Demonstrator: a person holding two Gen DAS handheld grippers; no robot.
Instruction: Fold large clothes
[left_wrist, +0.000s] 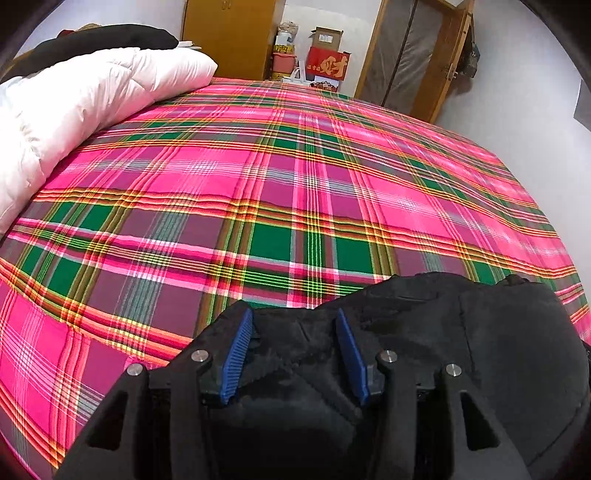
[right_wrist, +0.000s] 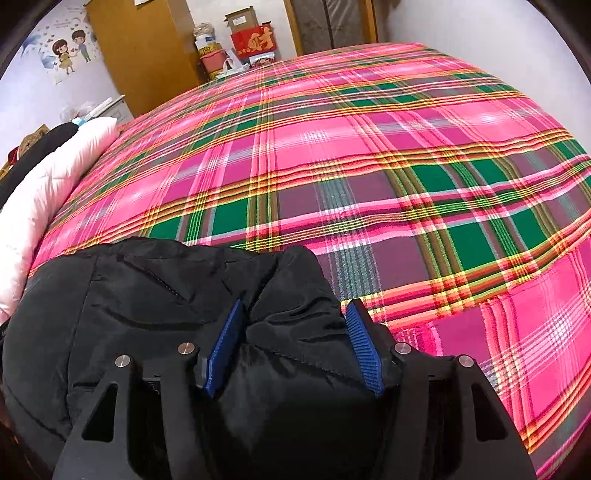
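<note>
A black padded jacket (left_wrist: 480, 339) lies bunched at the near edge of a bed with a pink and green plaid sheet (left_wrist: 295, 177). My left gripper (left_wrist: 293, 315) has its blue pads (left_wrist: 236, 354) apart, with jacket fabric bulging between them. In the right wrist view the same jacket (right_wrist: 129, 302) fills the lower left. My right gripper (right_wrist: 295, 308) also has its pads (right_wrist: 364, 347) apart around a thick fold of the jacket. Both sets of pads press the fabric's sides.
A white quilt (left_wrist: 74, 110) with a dark garment on top lies along the bed's left side; it also shows in the right wrist view (right_wrist: 55, 184). A wooden wardrobe (left_wrist: 229, 33), boxes (left_wrist: 327, 62) and a door (left_wrist: 413, 55) stand beyond the bed.
</note>
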